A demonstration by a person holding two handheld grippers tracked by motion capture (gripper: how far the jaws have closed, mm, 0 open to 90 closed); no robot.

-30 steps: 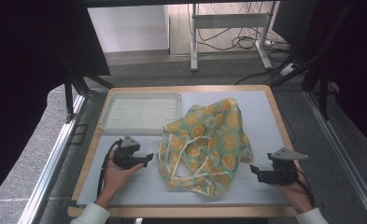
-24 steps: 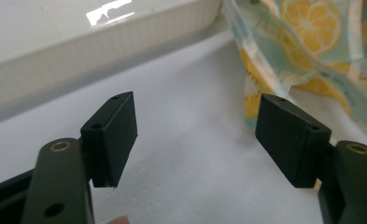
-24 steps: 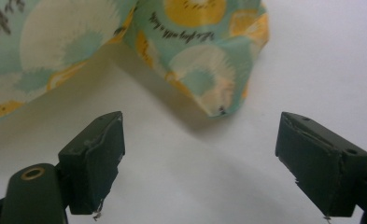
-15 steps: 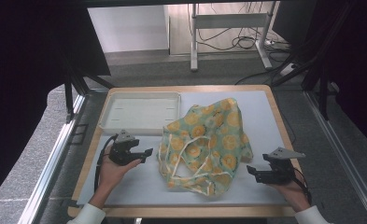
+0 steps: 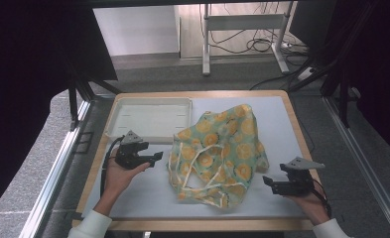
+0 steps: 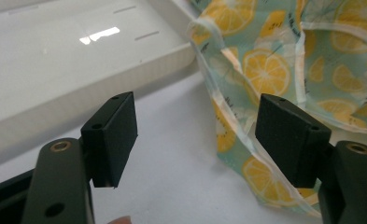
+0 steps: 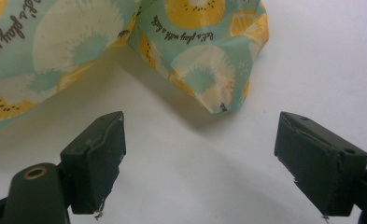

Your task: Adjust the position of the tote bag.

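High view: crumpled lemon-print cloth (image 5: 220,148) between both hand-held grippers, left (image 5: 155,158) nearer, just beside its edge; right (image 5: 267,182) farther off; both gaping, empty.

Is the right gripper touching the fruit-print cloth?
Apart. The right gripper view shows bare table between the open right gripper and the cloth's nearest corner.

Soft cloth bag (image 5: 221,148): light green, yellow-orange lemon slices, white strings, small black writing. Flat plastic tray (image 5: 150,117): white. Table mat (image 5: 153,183): pale grey-white. Wooden table edge (image 5: 295,121): light brown. Grippers: black.
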